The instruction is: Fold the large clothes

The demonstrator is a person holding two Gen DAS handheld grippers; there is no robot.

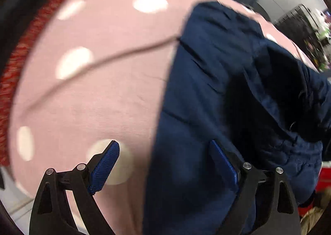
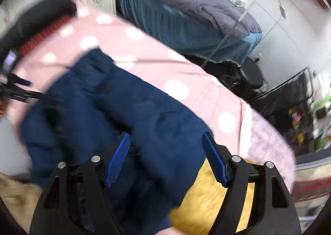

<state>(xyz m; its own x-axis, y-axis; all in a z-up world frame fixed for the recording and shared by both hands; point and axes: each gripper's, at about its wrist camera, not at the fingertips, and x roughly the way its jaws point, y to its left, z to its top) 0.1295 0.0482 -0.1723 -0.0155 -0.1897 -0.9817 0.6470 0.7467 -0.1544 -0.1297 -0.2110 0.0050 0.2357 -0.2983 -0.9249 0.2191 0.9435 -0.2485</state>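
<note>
A crumpled navy-blue fabric garment [image 1: 217, 94] lies on a pink cloth with white polka dots [image 1: 99, 90] that covers a raised surface; this pink cloth serves as the landmark. Both views are smeared by motion blur, so seams and folds on the garment are hard to read and what kind of garment it is cannot be told.

In the left wrist view the left gripper [image 1: 165, 164] hangs over the garment's edge where it meets the pink cloth, its blue-padded fingers [image 1: 105, 164] spread wide with nothing pinched between them. The garment runs out of view at the right and bottom edges. A red knitted strip [image 1: 22, 53] shows past the pink cloth's far left border, mostly cut off.

In the right wrist view the right gripper [image 2: 167, 158] is held above the garment's near end, its fingers [image 2: 118, 158] likewise apart and gripping nothing. A yellow patch [image 2: 206, 193] sits beside the garment's near end, partly hidden behind the right finger; what it is cannot be told. Beyond the pink cloth's far side stands a bed with a grey quilt [image 2: 186, 5].
</note>
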